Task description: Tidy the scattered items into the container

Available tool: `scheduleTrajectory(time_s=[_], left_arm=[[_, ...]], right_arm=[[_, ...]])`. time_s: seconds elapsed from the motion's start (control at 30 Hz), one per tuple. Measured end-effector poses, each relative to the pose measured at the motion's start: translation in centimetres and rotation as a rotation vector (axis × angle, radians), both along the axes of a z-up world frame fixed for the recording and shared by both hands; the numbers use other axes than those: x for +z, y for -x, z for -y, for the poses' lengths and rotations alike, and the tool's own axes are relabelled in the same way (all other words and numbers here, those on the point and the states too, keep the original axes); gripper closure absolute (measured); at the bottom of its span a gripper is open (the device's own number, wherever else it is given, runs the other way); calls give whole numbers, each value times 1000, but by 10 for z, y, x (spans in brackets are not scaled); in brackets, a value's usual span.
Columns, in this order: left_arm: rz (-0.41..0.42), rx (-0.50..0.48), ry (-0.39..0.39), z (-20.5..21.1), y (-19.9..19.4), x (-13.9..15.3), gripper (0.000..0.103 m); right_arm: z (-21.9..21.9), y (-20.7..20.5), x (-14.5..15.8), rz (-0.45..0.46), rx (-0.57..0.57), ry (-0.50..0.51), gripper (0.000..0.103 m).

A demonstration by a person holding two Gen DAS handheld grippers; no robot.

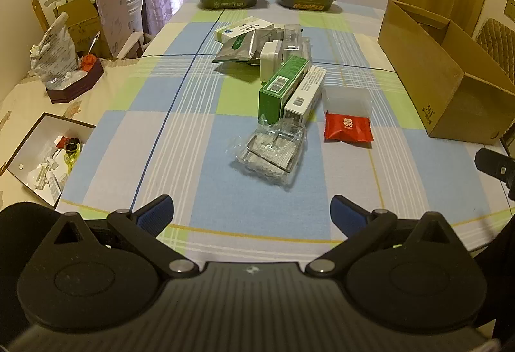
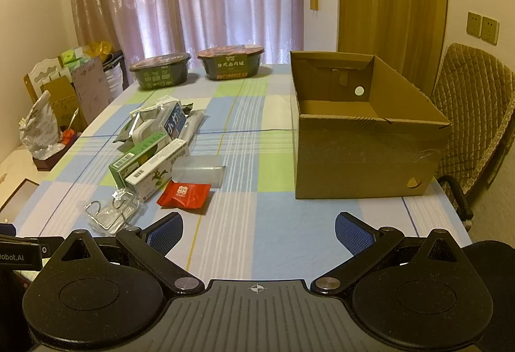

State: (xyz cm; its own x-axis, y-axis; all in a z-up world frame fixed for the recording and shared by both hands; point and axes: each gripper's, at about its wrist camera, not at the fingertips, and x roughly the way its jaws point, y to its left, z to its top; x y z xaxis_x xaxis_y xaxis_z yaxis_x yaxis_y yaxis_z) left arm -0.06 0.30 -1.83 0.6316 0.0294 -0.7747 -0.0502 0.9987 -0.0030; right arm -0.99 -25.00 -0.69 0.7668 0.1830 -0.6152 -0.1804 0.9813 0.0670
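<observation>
"HONGLU" on right food tub (image 2: 230, 62); "obot.AI", perhaps cropped, on left gripper body (image 2: 13, 257)

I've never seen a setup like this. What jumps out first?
A big open cardboard box stands empty on the right of the checked tablecloth. Left of it lies a heap of small packages, with a bright red packet and a green carton nearest. Both grippers, left gripper and right gripper, gape open.
</observation>
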Motion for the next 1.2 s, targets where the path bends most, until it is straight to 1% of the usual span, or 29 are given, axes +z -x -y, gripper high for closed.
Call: scheduleTrajectory(time_s=[0.87, 1.07, 1.2], left_arm=[[-3, -10, -10, 4, 1, 0, 1], [2, -23, -16, 7, 0, 3, 1], [11, -28, -6, 7, -1, 8, 1]], right_arm=[[4, -1, -2, -19, 0, -13, 0], [4, -1, -2, -24, 4, -13, 0], [3, -2, -2, -25, 10, -13, 0]])
